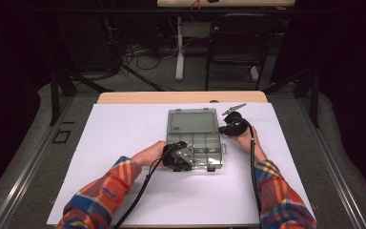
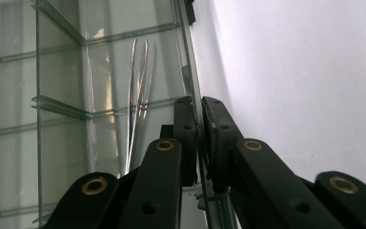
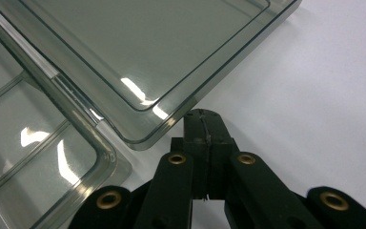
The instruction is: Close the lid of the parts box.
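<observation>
Clear, grey-tinted plastic compartment box [image 1: 194, 136], lid [image 3: 138, 47] smoky grey with white glints. Thin silver metal tweezers [image 2: 136, 105] inside, bright steel. White sheet [image 1: 124, 143] covers the pale wood table [image 1: 124, 98], tan along its far edge. Both grippers' jaws matte black with brass-coloured rivets. Sleeves [image 1: 100, 200] plaid: orange-red, blue, yellow.

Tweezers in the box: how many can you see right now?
1. A single pair of tweezers lies in a compartment of the clear box, beside the wall that the left tongs pinch. Glare may hide others.
</observation>
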The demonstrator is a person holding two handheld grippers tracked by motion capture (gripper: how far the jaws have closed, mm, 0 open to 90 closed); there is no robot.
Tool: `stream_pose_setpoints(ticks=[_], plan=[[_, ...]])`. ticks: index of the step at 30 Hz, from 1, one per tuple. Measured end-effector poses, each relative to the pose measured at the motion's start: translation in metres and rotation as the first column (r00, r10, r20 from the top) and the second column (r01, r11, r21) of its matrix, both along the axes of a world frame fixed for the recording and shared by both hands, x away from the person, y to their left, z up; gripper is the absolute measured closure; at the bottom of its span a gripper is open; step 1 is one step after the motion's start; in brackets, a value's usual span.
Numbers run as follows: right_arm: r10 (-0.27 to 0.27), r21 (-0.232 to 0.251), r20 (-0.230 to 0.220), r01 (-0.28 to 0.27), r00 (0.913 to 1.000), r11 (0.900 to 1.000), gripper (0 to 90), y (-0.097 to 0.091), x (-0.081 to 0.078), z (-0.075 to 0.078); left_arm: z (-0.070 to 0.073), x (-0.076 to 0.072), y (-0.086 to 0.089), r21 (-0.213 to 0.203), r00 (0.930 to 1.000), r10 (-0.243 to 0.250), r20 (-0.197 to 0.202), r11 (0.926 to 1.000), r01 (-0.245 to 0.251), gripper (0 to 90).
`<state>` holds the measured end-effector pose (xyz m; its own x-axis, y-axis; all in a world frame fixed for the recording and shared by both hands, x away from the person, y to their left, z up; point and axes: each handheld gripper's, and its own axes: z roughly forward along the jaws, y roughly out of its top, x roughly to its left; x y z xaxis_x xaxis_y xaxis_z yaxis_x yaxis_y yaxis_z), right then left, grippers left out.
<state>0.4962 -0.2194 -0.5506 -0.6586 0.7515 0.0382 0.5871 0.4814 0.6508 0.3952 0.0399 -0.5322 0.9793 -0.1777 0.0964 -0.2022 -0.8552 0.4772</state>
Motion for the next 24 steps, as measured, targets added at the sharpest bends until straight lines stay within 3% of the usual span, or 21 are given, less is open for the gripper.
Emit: stream_pose_setpoints(ticks=[3, 7, 24], plan=[[0.003, 0.001, 0.008, -0.003, 1.0000, 1.0000, 90.0, 0.000, 0.001, 0.000, 0.000, 0.001, 0.000, -0.004, 1.0000, -0.005, -0.005, 1.0000, 0.005, 85.1], [-0.003, 0.005, -0.025, 0.003, 0.9997, 1.0000, 90.0, 0.000, 0.005, 0.001, 0.000, 0.001, 0.000, -0.001, 1.0000, -0.003, 0.001, 1.0000, 0.003, 85.1], [-0.036, 0.009, -0.008, 0.036, 0.9993, 0.9993, 90.0, 0.005, 0.017, 0.003, 0.000, 0.002, -0.002, 0.017, 0.9998, -0.018, -0.005, 0.9997, 0.018, 84.7]])
